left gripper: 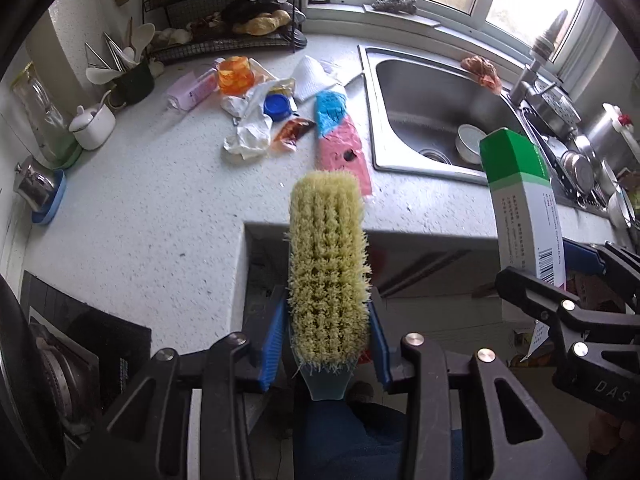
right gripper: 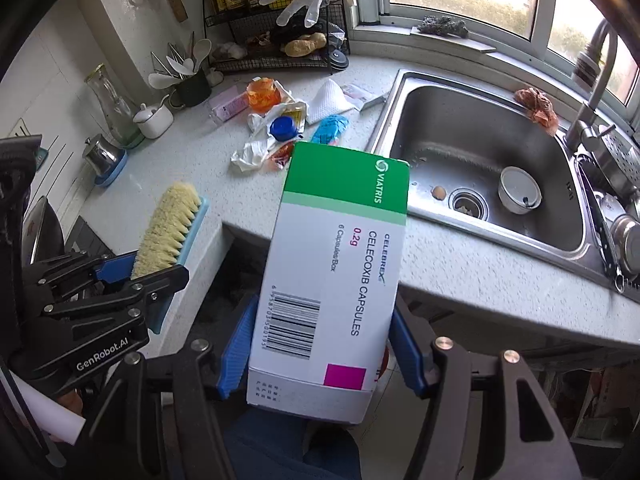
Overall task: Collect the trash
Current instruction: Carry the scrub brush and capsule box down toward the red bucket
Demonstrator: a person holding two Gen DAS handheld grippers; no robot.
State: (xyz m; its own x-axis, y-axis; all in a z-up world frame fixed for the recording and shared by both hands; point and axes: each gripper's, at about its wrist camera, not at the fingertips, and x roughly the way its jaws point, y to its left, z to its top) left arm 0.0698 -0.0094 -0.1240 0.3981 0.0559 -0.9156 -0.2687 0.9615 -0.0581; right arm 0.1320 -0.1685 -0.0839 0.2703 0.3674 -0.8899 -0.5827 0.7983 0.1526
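My left gripper point(left gripper: 328, 340) is shut on a scrub brush point(left gripper: 328, 264) with yellow bristles and a light blue back; the brush also shows in the right wrist view point(right gripper: 168, 236). My right gripper point(right gripper: 320, 344) is shut on a green and white medicine box point(right gripper: 340, 264), also seen in the left wrist view point(left gripper: 520, 204). Both are held in front of the counter edge. A trash pile lies on the counter: crumpled white wrapper point(left gripper: 248, 132), blue cap point(left gripper: 277, 106), orange sachet point(left gripper: 292, 132), orange plastic cup point(left gripper: 236, 76), pink bottle point(left gripper: 192, 90), pink and blue packet point(left gripper: 340, 136).
A steel sink point(right gripper: 480, 152) with a small bowl point(right gripper: 518, 190) lies to the right. A wire rack point(right gripper: 272, 40), utensil holder point(right gripper: 192, 84), sugar pot point(right gripper: 154, 118) and glass jar point(right gripper: 110, 104) stand along the back and left. A stove point(left gripper: 68, 352) is at lower left.
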